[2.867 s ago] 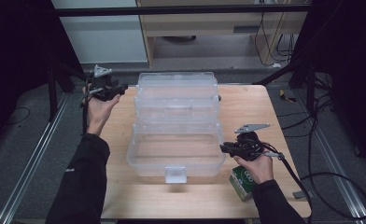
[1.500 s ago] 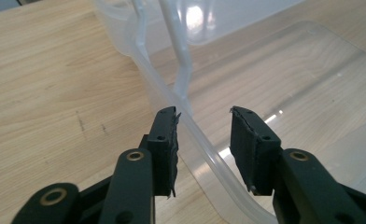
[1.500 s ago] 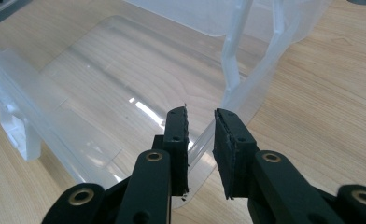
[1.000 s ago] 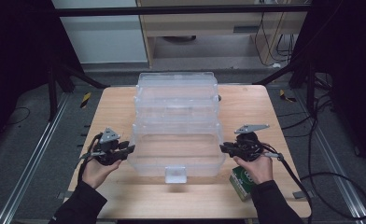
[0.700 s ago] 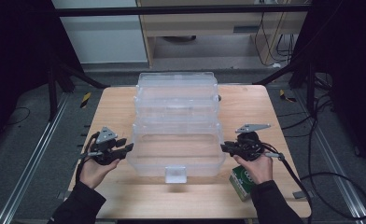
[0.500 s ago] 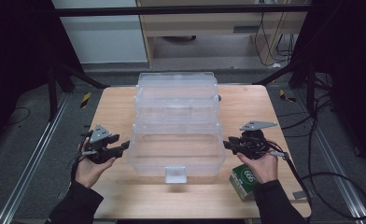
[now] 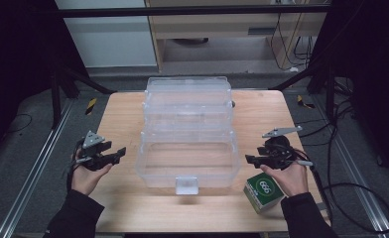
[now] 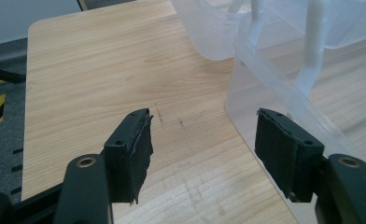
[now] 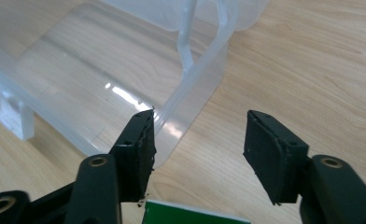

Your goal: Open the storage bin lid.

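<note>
While both hands flank it, nothing is gripped.
Counter [image 7: 118, 119]: pale wood, dark room around.
Clear box [image 7: 187, 134]: mid-counter, tiers open.
Left gripper [image 7: 117, 152]: jaws wide, beside the box's left wall.
Right gripper [image 7: 250, 159]: jaws wide, near its right wall.
Green carton [image 7: 263, 191]: partly under the right hand.

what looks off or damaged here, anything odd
One thing: the left gripper has a ragged, frayed pad on its left jaw, while the other pad looks clean. The clear box stands open and square on the table; nothing spilled.
</note>
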